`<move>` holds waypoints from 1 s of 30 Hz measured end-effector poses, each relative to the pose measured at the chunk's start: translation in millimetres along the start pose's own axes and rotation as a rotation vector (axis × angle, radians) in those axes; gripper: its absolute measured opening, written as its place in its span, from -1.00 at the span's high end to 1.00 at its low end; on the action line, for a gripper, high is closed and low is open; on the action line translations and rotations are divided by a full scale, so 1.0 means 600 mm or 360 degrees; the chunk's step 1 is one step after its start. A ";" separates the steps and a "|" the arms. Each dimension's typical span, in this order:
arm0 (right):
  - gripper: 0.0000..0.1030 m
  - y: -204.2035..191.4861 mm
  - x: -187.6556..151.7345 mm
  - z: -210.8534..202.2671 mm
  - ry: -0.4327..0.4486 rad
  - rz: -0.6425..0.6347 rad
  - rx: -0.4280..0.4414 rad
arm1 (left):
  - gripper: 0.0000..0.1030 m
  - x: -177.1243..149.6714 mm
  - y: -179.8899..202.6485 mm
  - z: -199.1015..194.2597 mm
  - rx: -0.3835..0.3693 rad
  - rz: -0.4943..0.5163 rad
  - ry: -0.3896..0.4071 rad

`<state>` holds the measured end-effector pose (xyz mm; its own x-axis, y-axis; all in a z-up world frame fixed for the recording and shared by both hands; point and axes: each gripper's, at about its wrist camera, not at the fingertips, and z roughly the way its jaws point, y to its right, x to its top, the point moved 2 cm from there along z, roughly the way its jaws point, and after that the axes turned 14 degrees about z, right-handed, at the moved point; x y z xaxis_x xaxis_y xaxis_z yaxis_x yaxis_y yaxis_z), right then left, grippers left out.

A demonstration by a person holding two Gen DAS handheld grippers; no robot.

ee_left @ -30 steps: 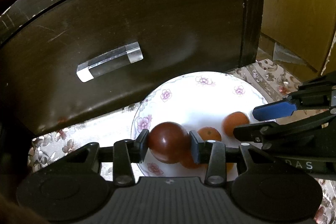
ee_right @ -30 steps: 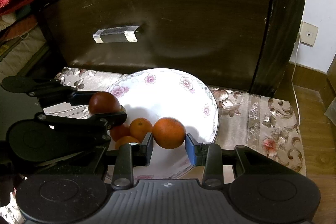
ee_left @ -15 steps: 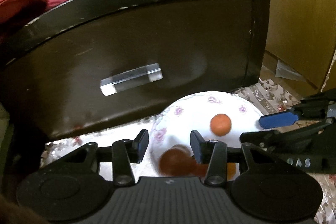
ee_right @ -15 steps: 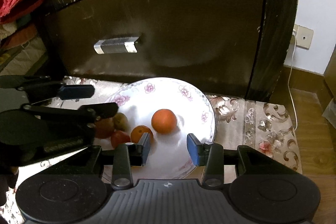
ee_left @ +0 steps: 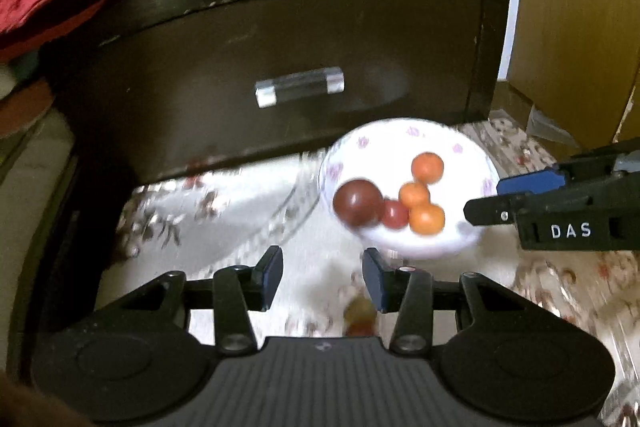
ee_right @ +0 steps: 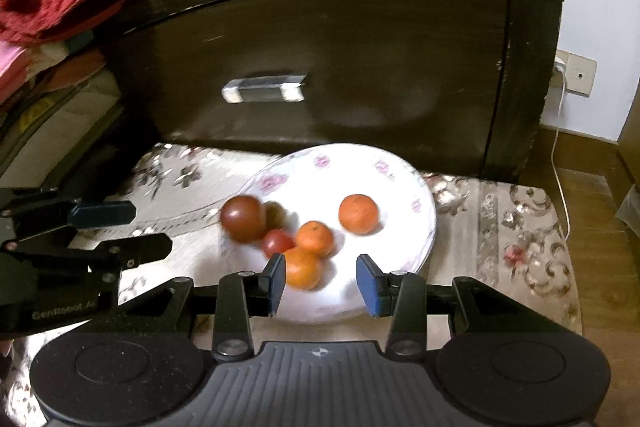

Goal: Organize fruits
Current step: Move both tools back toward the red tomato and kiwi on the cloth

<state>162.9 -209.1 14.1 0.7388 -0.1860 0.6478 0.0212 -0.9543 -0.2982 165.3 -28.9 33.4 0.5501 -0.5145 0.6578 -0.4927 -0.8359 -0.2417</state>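
Fruit sits w/ the plate (ee_right: 425, 227): dark plum (ee_right: 243, 218), small red one, three oranges (ee_right: 358, 213) clustered so nothing rolls off. Left gripper (ee_left: 322, 275) & right gripper (ee_right: 321, 279) both wide open, holding nothing, hovering near the plate edge.

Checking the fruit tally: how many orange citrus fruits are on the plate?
3: one alone toward the right of the plate, one mid-cluster, one nearest the right gripper. None seems hidden.
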 end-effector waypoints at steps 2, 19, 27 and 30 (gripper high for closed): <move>0.28 -0.007 -0.012 -0.008 -0.0002 -0.0002 -0.0002 | 0.03 -0.017 0.004 -0.011 0.0000 -0.0015 -0.0008; 0.25 -0.027 -0.070 -0.022 -0.0096 -0.0045 0.0002 | 0.03 -0.073 0.056 0.032 -0.0119 -0.0004 -0.0140; 0.20 -0.031 -0.074 0.001 -0.0150 -0.0068 -0.0002 | 0.11 -0.077 0.060 0.058 -0.0103 -0.0014 -0.0148; 0.20 -0.032 -0.076 0.006 -0.0164 -0.0075 0.0000 | 0.21 -0.075 0.057 0.058 -0.0099 -0.0036 -0.0129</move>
<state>131.2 -181.3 -12.3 0.8024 -0.1158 0.5854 0.0577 -0.9614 -0.2692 147.3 -40.8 -29.0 0.6131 -0.5115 0.6021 -0.5192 -0.8353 -0.1810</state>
